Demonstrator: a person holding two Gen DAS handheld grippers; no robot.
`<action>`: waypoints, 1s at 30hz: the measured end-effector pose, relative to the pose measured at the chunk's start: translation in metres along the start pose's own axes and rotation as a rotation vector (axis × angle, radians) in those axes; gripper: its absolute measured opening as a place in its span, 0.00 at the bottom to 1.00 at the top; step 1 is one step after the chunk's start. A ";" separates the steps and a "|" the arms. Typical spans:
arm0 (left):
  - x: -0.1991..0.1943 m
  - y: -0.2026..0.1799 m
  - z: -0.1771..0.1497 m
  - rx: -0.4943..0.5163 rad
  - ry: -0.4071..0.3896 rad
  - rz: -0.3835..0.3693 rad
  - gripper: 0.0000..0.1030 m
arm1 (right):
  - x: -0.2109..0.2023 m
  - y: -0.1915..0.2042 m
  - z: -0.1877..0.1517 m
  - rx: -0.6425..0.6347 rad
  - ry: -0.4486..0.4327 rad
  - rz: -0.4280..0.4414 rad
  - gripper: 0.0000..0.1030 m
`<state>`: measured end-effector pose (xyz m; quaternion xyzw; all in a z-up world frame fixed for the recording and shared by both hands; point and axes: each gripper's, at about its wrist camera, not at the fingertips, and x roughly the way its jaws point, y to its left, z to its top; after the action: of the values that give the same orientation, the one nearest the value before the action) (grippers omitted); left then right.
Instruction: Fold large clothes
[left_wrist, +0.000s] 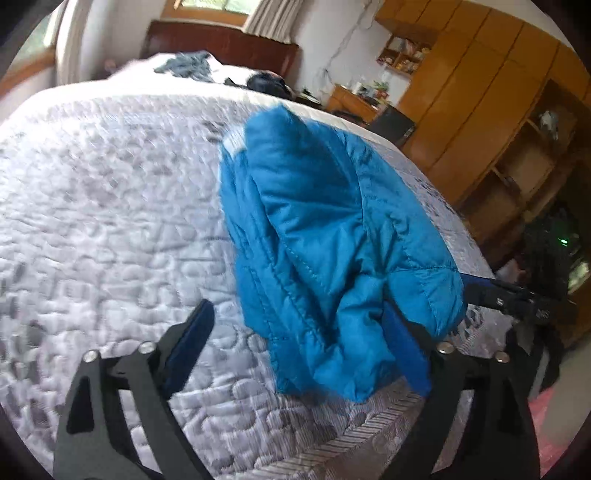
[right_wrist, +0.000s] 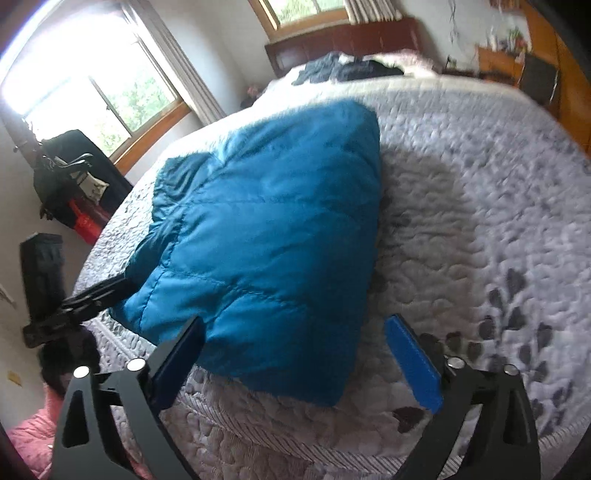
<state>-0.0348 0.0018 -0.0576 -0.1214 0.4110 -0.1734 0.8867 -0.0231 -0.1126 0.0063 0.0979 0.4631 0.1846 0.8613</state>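
Jacket (right_wrist: 266, 236) folded into bundle on bed (right_wrist: 480, 221). Left gripper (left_wrist: 295, 343), right gripper (right_wrist: 295, 354): jaws spread, holding nothing. Next, likely: tidy edge at 6 o'clock.

One blue quilted jacket (right_wrist: 266, 236) lies ahead of the right gripper (right_wrist: 295, 358). Two grippers show: the left gripper (left_wrist: 299, 350) sits to its left. One bed (right_wrist: 480, 221) lies under both, with two dark garments (right_wrist: 351, 70) beyond.

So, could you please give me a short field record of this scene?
garment: blue jacket, folded into a bundle
surface: quilted bed
position: near the bed's front edge
left tongs: open, jacket over one finger
right tongs: open, at the jacket's near edge
far end of bed: dark clothes
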 end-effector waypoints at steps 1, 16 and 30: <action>-0.005 -0.004 0.001 0.005 -0.009 0.004 0.89 | -0.005 0.003 -0.002 -0.009 -0.018 -0.017 0.96; -0.048 -0.060 -0.013 0.087 -0.077 0.185 0.93 | -0.043 0.013 -0.013 0.065 -0.159 -0.149 0.96; -0.063 -0.070 -0.029 0.085 -0.092 0.299 0.94 | -0.056 0.026 -0.027 0.036 -0.186 -0.278 0.96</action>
<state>-0.1093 -0.0386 -0.0079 -0.0289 0.3758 -0.0511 0.9248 -0.0799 -0.1112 0.0426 0.0650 0.3937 0.0455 0.9158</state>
